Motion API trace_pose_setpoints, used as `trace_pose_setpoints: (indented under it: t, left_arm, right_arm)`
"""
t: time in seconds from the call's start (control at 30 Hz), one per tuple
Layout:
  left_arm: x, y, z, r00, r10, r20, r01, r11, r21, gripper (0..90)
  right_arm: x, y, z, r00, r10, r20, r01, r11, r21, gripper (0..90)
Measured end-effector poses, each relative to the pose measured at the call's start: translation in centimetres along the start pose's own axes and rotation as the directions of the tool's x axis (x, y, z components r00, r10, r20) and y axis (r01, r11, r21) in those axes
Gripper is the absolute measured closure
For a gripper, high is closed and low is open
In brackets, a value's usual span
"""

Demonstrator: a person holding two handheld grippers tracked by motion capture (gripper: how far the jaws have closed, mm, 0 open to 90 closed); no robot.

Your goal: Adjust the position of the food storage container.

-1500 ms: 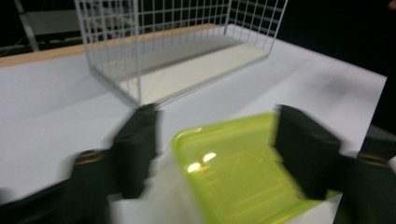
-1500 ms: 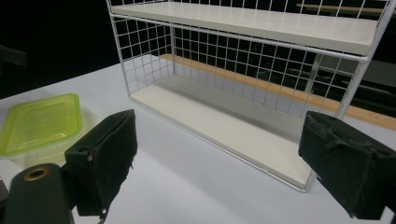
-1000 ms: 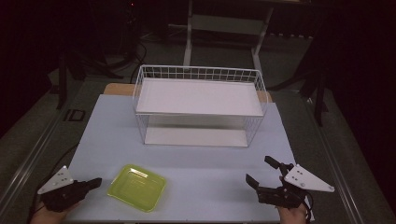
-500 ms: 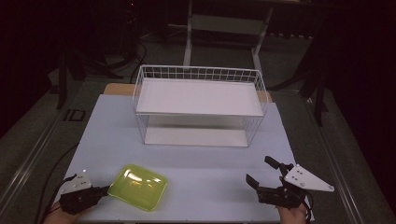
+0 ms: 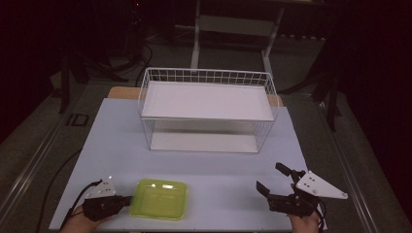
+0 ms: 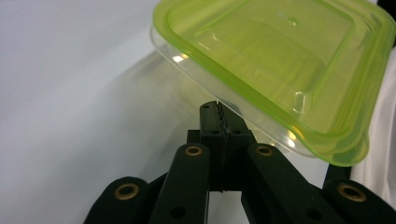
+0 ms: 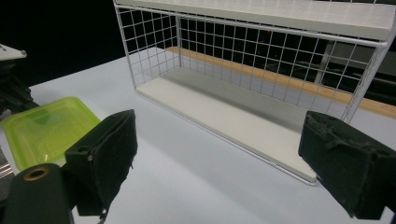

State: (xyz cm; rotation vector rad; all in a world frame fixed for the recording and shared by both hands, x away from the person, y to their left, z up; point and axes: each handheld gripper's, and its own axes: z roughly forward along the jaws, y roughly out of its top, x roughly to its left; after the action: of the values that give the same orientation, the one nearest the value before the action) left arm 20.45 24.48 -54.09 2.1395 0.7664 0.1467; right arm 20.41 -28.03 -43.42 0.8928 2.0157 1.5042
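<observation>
Since the clenched left tongs (image 5: 127, 200) nudged the green container (image 5: 158, 198) rightward, grasping it remains; right tongs (image 5: 274, 180) released.

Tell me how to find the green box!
Start at the white wire shelf at the back of the pale table. Come to the near edge: the green box lies there by the left tongs. It's the one bright, see-through thing.

Left gripper (image 5: 127, 200) fingers pressed together — right gripper (image 5: 273, 180) fingers spread wide.
</observation>
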Motion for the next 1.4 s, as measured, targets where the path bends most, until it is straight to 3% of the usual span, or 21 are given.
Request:
trace_pose_setpoints:
  t: [0.33,0.5,0.6,0.73,1.03,1.4]
  left_arm:
    - [-0.5,1.6,2.1,0.9974,0.021,0.068,-0.022,0.9997,0.010,90.0]
    - [-0.6,1.6,1.9,0.9978,0.032,0.058,-0.033,0.9992,0.024,90.0]
    - [-0.6,1.4,1.3,0.9986,0.019,0.049,-0.019,0.9997,0.014,90.0]
    - [-1.0,1.1,1.4,0.9978,0.013,0.065,-0.015,0.9994,0.031,90.0]
    - [-2.0,2.3,3.3,0.9939,0.023,0.108,-0.027,0.9990,0.036,90.0]
    - [-2.8,5.0,6.7,0.9816,0.068,0.179,-0.074,0.9968,0.030,90.0]
  right_arm:
    - [-0.1,0.0,0.0,1.0000,-0.001,0.001,0.001,1.000,0.000,11.7]
    - [-0.1,0.0,-0.2,1.0000,0.000,0.007,0.000,1.000,-0.001,11.7]
    - [-0.1,0.0,-0.2,1.0000,-0.001,0.005,0.001,1.000,-0.006,11.7]
    - [0.0,0.0,-0.1,1.0000,-0.001,0.000,0.001,1.000,-0.003,11.7]
    - [0.0,-0.1,0.0,1.0000,0.005,-0.005,-0.005,1.000,0.003,11.7]
    - [-0.2,-0.3,0.1,0.9999,0.007,-0.013,-0.006,1.000,0.009,11.7]
